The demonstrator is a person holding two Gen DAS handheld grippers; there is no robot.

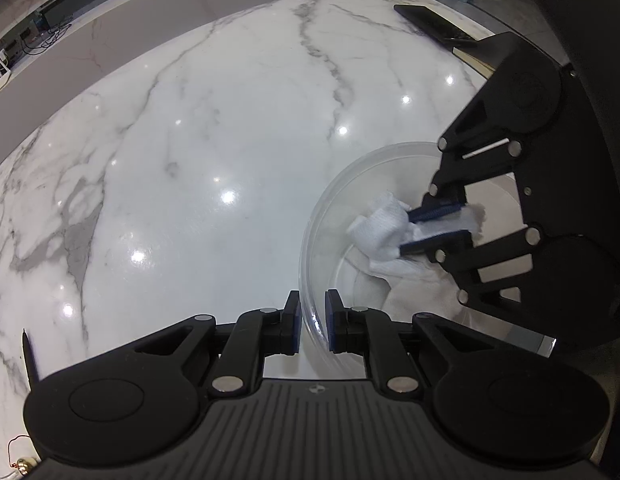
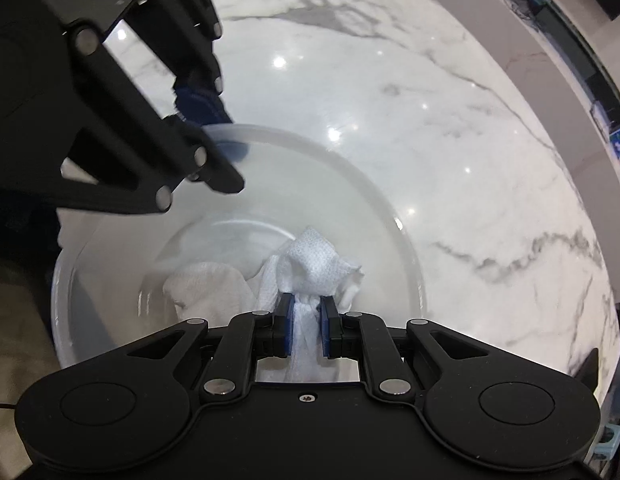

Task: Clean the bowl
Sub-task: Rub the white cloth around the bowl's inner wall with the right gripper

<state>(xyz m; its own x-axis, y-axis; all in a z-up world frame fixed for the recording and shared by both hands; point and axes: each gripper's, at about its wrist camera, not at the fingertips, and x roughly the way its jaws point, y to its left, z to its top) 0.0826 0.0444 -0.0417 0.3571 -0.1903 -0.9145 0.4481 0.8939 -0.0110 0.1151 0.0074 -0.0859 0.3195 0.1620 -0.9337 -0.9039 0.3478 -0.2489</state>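
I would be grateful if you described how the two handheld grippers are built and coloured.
Both the left gripper and the right gripper are matte black, with scissor-like linkage arms, silver pivot pins, round caps at each side and blue ribbed pads. No cables or sleeves show.

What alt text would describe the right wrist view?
The right gripper pinches a white cloth inside a clear bowl on a marble table, while the left gripper clamps the bowl's rim.

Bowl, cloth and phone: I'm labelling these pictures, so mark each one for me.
bowl (image 2: 393, 216): right wrist view, on its far rim.
cloth (image 2: 315, 258): right wrist view, on the bunched white end inside the bowl.
phone (image 1: 433, 24): left wrist view, on its dark screen.
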